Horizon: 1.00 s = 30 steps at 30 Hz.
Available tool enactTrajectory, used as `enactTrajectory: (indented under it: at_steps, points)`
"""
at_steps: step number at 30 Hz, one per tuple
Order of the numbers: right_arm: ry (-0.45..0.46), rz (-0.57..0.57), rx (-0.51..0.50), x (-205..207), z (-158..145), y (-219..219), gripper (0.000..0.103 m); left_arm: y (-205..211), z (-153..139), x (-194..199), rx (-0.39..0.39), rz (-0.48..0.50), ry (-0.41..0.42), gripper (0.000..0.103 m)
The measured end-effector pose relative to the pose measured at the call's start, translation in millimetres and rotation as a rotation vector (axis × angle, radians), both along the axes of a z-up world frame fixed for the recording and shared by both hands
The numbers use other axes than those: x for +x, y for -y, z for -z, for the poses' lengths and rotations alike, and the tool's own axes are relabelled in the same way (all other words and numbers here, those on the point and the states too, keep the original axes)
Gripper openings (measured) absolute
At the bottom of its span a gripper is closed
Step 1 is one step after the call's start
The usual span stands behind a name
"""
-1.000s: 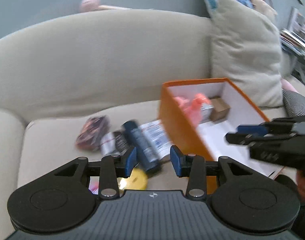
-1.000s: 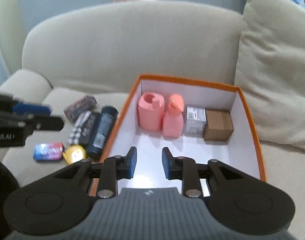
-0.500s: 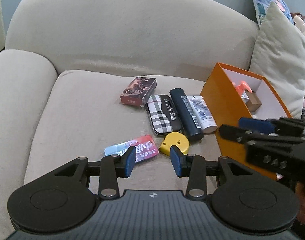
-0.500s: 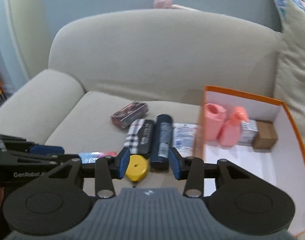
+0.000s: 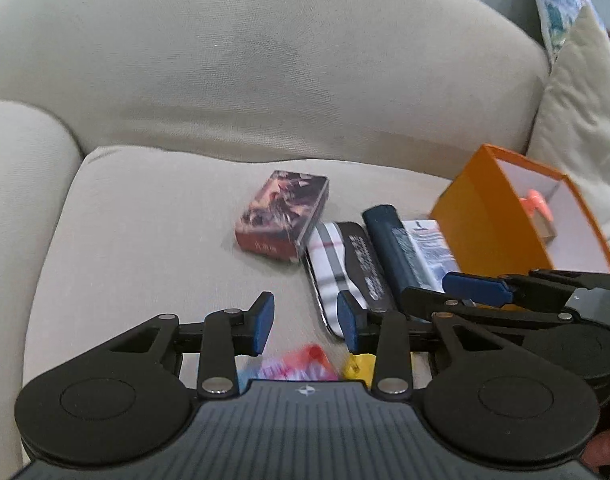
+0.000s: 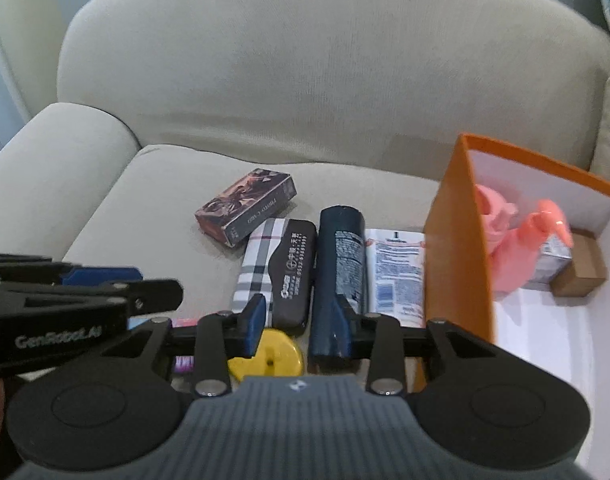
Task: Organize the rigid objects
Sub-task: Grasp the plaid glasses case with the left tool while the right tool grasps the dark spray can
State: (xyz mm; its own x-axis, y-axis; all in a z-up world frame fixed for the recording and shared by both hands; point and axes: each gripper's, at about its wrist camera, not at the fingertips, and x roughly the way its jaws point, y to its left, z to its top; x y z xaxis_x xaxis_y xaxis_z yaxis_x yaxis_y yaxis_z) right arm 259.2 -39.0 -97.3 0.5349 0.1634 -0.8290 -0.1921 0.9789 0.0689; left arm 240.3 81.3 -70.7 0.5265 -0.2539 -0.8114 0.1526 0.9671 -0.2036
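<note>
Loose items lie on the sofa cushion: a dark red box [image 5: 283, 216], a plaid case [image 6: 257, 268], a black case [image 6: 295, 280], a dark blue can [image 6: 339, 264], a white tube [image 6: 393, 272], a yellow disc [image 6: 273, 354] and a red tin [image 5: 301, 364]. My left gripper [image 5: 305, 320] hovers over the tin, jaws closing, nothing between them. My right gripper [image 6: 301, 316] hangs over the yellow disc and the near ends of the black case and can, jaws closing, pads not pressing on anything. The orange box [image 6: 453, 240] holds pink bottles [image 6: 537, 240].
The sofa's armrest [image 6: 57, 168] rises on the left and the backrest [image 5: 265, 60] behind. A beige pillow [image 5: 577, 120] leans beside the orange box. Small cartons [image 6: 577, 272] stand in the box's far corner. Bare cushion lies left of the dark red box.
Both grippers swung left from over the orange box to the loose items and dropped closer to the cushion. The items now look larger and nearer.
</note>
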Motion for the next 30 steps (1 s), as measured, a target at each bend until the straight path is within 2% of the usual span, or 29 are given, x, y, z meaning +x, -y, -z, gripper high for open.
enactTrajectory:
  at_steps: [5,10,16,17,20,22,25,28,30]
  points:
    - [-0.009,0.044,-0.079,26.4,13.5,-3.3,0.034,5.8,12.2,22.3,-0.046,0.042,-0.041,0.041]
    - [-0.047,0.037,-0.149,42.6,26.8,-0.2,0.033,6.9,29.4,39.5,-0.116,0.002,-0.11,0.039]
    - [-0.09,0.007,-0.096,49.5,36.7,5.8,0.035,5.2,48.7,55.0,-0.125,-0.071,-0.201,0.039]
    - [-0.093,0.009,-0.09,50.7,37.9,6.8,0.036,3.0,51.0,56.9,-0.152,-0.087,-0.212,0.046]
    - [-0.102,-0.014,-0.106,52.2,40.3,5.3,0.039,2.5,58.9,62.3,-0.24,-0.098,-0.269,0.049]
    - [-0.106,-0.023,-0.106,51.4,39.7,5.3,0.039,8.1,62.0,63.0,-0.235,-0.101,-0.269,0.057]
    - [-0.103,-0.044,-0.108,49.1,39.5,6.2,0.039,14.5,64.3,63.4,-0.225,-0.107,-0.258,0.06]
    - [-0.101,-0.046,-0.107,48.4,40.6,6.0,0.04,17.8,66.5,63.2,-0.222,-0.103,-0.242,0.059]
    - [-0.098,-0.045,-0.106,48.9,42.1,5.3,0.042,20.8,65.9,63.7,-0.223,-0.104,-0.24,0.055]
